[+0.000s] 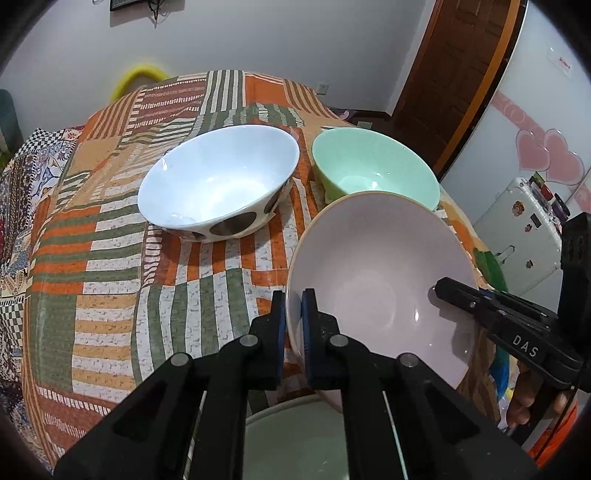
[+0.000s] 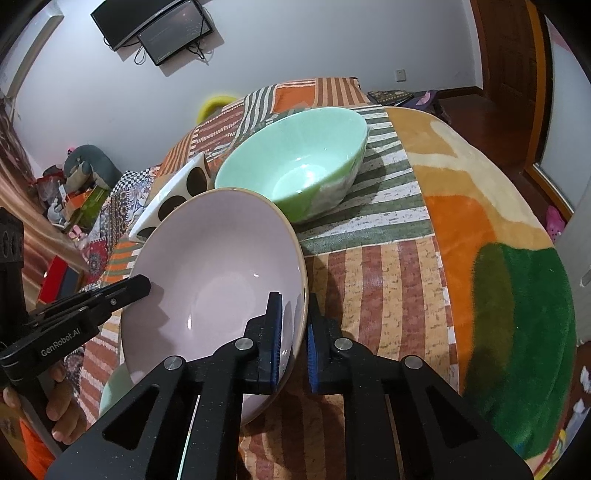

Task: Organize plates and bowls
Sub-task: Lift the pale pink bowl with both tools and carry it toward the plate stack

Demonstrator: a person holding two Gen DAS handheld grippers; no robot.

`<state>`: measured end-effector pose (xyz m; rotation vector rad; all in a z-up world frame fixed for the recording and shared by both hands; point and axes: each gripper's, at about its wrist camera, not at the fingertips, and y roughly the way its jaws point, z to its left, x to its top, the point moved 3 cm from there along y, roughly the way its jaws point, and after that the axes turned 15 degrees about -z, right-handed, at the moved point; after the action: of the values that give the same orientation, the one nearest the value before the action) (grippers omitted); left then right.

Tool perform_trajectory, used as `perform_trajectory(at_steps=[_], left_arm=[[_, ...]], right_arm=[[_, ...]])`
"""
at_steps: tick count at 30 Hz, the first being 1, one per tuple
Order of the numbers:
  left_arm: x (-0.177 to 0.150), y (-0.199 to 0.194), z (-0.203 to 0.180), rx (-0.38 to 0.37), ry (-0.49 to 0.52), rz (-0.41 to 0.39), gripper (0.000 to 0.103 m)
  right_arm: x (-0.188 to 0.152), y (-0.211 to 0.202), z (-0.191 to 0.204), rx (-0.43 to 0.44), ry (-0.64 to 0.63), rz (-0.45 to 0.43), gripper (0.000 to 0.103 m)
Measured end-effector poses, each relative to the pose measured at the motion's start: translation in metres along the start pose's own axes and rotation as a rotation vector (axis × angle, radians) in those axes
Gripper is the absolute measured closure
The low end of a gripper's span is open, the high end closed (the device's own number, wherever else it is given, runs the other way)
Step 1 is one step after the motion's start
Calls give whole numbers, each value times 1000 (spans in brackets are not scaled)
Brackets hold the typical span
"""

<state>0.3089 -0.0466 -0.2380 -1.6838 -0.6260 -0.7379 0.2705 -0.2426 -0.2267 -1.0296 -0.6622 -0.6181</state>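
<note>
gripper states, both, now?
Left gripper: shut on the pink bowl rim.
Right gripper: shut on the same bowl's opposite rim.

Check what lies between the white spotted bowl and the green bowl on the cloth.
Only a bare strip of the patterned tablecloth lies between the white spotted bowl and the green bowl. The left wrist view shows this; they stand apart.

A plain white wall (image 2: 314, 44) fills the top of both views. Two dark screens (image 2: 155, 29) hang on it at upper left in the right wrist view, cables dangling beneath. A brown wooden door (image 1: 461, 74) stands at upper right. Below centre spreads a striped orange, green and cream patchwork cloth (image 1: 110, 295). Reddish wood floor (image 2: 480, 99) shows at far right.
</note>
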Motion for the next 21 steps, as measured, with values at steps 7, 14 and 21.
perform_trajectory(at_steps=[7, 14, 21], left_arm=[[0, -18, -2, -6, 0, -15, 96], [5, -48, -3, -7, -2, -58, 96], [8, -81, -3, -3, -12, -104, 96]], right_arm=[[5, -8, 5, 0, -11, -13, 92], [10, -23, 16, 15, -25, -43, 92], [16, -41, 33, 33, -57, -84, 92]])
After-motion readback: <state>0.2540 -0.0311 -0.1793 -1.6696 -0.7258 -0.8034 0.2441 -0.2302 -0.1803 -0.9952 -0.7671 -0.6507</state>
